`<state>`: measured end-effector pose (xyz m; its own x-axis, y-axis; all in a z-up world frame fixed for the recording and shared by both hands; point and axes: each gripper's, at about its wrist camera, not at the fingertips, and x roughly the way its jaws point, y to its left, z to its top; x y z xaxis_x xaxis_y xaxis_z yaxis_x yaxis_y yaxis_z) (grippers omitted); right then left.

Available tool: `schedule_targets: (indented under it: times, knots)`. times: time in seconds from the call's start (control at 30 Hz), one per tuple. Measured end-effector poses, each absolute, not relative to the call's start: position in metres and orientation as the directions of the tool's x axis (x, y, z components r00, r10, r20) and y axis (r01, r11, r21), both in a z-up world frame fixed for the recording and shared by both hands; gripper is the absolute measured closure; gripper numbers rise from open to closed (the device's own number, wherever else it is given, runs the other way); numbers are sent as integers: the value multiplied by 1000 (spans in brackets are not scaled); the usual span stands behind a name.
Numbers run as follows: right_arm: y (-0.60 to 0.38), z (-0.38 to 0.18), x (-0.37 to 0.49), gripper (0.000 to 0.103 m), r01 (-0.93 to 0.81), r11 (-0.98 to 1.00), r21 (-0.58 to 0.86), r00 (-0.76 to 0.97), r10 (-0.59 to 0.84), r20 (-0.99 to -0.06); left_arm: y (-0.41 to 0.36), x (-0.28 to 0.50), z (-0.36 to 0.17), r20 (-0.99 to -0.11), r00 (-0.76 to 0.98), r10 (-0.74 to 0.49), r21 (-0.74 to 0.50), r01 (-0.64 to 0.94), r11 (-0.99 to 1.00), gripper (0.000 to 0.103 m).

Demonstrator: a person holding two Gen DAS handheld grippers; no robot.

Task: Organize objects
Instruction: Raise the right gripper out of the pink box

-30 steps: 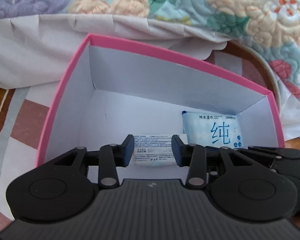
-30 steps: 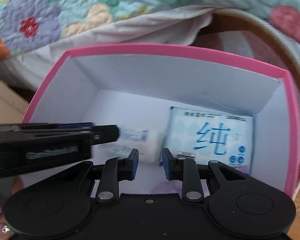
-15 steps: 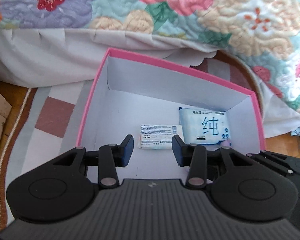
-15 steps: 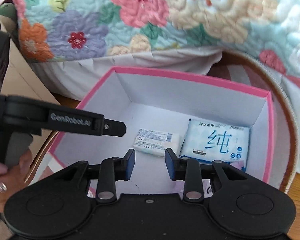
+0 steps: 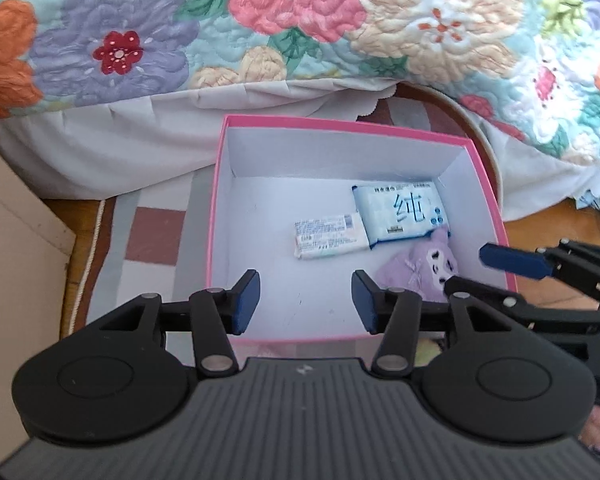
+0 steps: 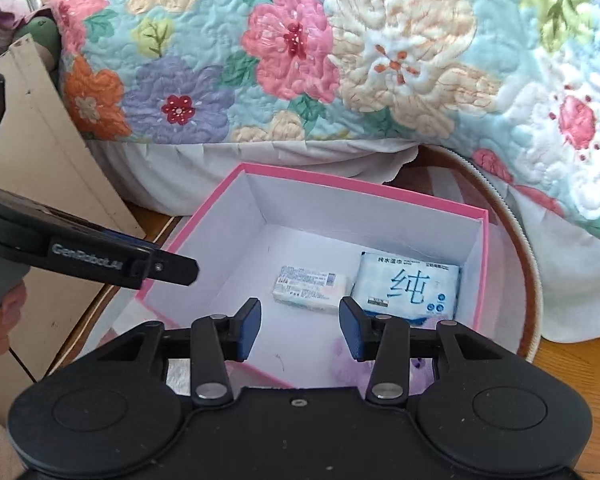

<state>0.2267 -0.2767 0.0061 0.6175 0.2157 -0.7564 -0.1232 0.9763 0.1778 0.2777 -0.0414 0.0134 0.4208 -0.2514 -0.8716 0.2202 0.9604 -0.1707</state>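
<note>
A pink box [image 5: 216,216] [image 6: 485,264] with a white inside sits on the rug. In it lie a small white tissue pack [image 5: 327,236] [image 6: 310,288], a pale blue wet-wipe pack [image 5: 400,210] [image 6: 408,286] and a purple plush toy [image 5: 416,268] [image 6: 350,364]. My left gripper [image 5: 305,300] hovers above the box's near edge, jaws opening, nothing between them. My right gripper [image 6: 299,328] hangs over the near part of the box, jaws opening and empty. The right gripper's fingers [image 5: 512,260] show at the right of the left wrist view.
A flowered quilt [image 5: 300,20] [image 6: 340,60] with a white bed skirt hangs behind the box. A patterned rug [image 5: 152,236] lies on a wooden floor [image 5: 540,216]. A beige board [image 6: 48,152] leans at the left. A hand [image 6: 0,328] holds the left gripper's handle.
Both grippers rose and drew back out of the box, which now looks smaller. Both sets of jaws widened. The plush toy, hidden before, now shows in the near right corner.
</note>
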Motion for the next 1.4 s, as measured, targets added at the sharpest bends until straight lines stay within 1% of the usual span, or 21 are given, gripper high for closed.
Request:
schedule_targets:
  times: [0.2,0.27,0.37,0.53,0.6,0.7,0.77,0.97,1.23,1.4]
  knots:
    - [-269,19,205,54,-143,976,163,620,217,-754,-34,256,19,-874,412,-256,-167,240,956,53]
    - [-266,24,196,50,-157,976,152,626,217,-749,-31,249,24,-870,417,-263,-166,254,953,53]
    - [-261,33,184,48,-171,976,137,634,215,-743,-29,236,33,-863,430,-266,-158,270,950,53]
    - [-256,46,166,47,-191,975,116,643,213,-736,-27,217,42,-857,442,-266,-130,315,940,53]
    - [-253,50,160,47,-198,974,115,640,217,-737,-25,213,44,-861,438,-258,-126,308,943,53]
    - [-248,56,150,42,-212,971,107,639,221,-737,-23,205,48,-856,443,-265,-127,317,940,53]
    - [-244,59,142,35,-218,972,90,645,213,-734,-22,199,51,-853,448,-268,-125,323,938,53]
    - [-241,67,122,32,-212,973,89,657,209,-724,-17,180,53,-848,446,-286,-124,358,925,45]
    - [-233,69,99,25,-207,975,86,647,202,-735,-10,158,39,-863,411,-294,-132,378,916,44]
    - [-225,57,94,19,-232,967,107,613,231,-756,-5,148,38,-859,408,-309,-141,392,909,41]
